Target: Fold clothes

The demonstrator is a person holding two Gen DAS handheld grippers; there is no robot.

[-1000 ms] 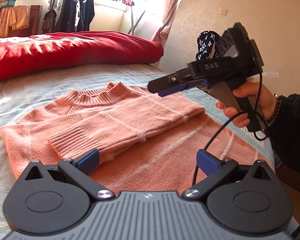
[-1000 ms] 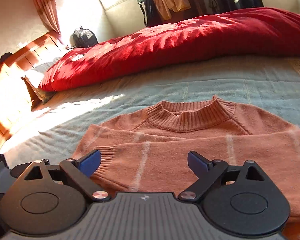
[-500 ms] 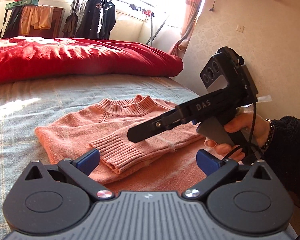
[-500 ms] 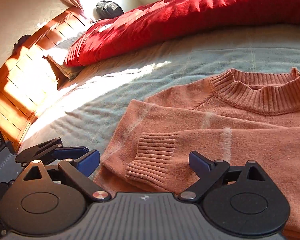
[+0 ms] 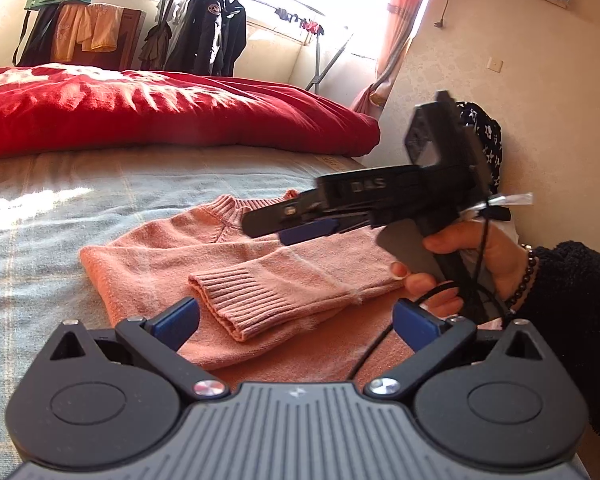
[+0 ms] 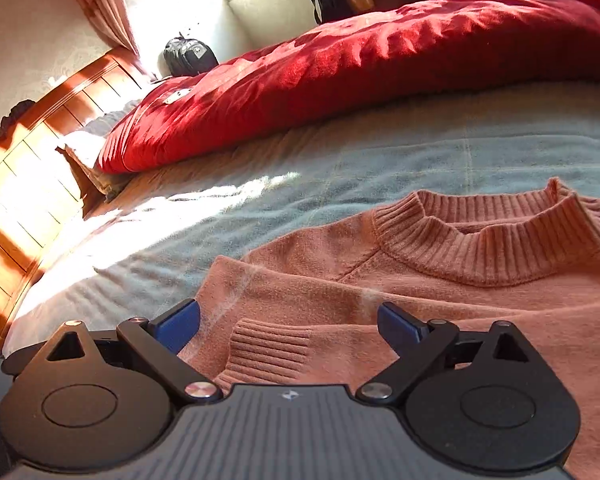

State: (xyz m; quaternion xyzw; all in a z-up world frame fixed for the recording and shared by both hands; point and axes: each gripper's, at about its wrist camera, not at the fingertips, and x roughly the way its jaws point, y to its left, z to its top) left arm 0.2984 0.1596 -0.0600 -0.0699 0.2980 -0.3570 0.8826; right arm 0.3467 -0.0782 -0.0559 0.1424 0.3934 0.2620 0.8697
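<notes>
Hovering over the pink sweater (image 5: 300, 280) laid flat on the bed (image 5: 80, 208), one sleeve already folded across the chest, cuff (image 6: 268, 344) at 6 o'clock. Left gripper (image 5: 294, 316) and right gripper (image 6: 288, 320) both spread, holding nothing. Next move probably needs a pinch on the side edge to fold inward.

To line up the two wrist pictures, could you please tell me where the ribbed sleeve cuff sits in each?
Left wrist view: ribbed sleeve cuff lies lower centre, folded across the sweater.
Right wrist view: the cuff lies low, left of centre, between the blue fingers.
Shared landmark: the ribbed collar.
</notes>
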